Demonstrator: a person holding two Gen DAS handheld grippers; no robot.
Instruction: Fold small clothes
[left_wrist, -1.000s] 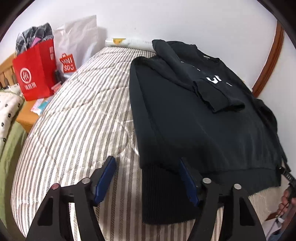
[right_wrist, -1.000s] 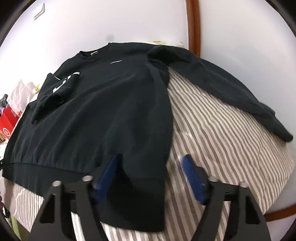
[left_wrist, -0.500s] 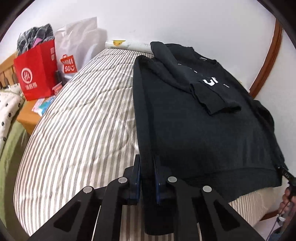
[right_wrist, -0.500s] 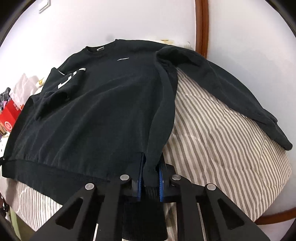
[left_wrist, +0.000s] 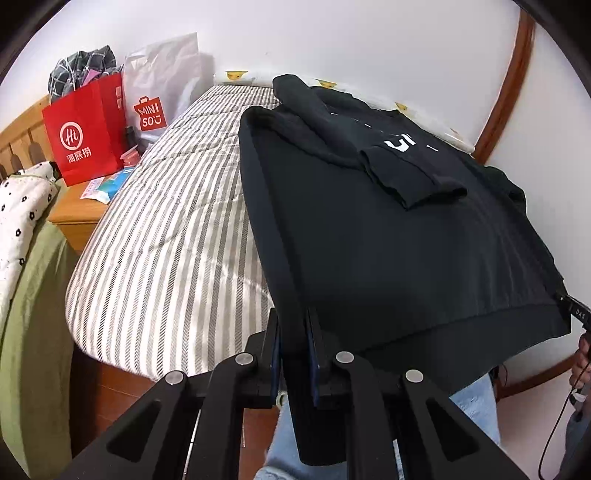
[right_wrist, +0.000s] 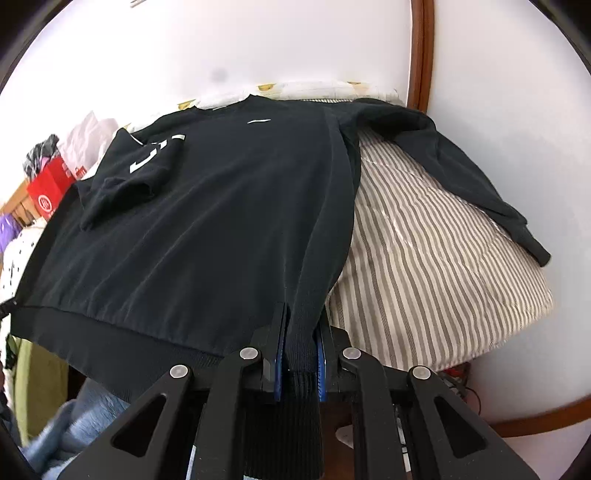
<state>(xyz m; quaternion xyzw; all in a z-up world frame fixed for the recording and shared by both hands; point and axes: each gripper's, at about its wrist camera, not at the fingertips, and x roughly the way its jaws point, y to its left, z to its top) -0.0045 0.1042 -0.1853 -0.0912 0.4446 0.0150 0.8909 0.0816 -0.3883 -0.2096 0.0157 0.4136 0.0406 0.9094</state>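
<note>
A black sweatshirt (left_wrist: 388, 236) with white lettering lies chest up on a striped bed. One sleeve (left_wrist: 373, 155) is folded across the chest. The other sleeve (right_wrist: 461, 170) lies spread out over the quilt. My left gripper (left_wrist: 293, 354) is shut on the sweatshirt's hem at one bottom corner and holds it lifted off the bed. My right gripper (right_wrist: 299, 354) is shut on the ribbed hem at the other bottom corner (right_wrist: 299, 332), also raised. The hem (right_wrist: 122, 332) hangs stretched between the two grippers past the bed's foot edge.
The striped quilt (left_wrist: 166, 229) covers the bed. A red paper bag (left_wrist: 85, 129) and a white Miniso bag (left_wrist: 159, 88) stand on a wooden nightstand (left_wrist: 77, 214) at the left. A wooden curved frame (right_wrist: 419, 51) runs along the white wall. The person's jeans (left_wrist: 476, 410) show below.
Both grippers went from open around the hem corners to shut on them. They then lifted the hem and pulled it back past the bed's edge.
</note>
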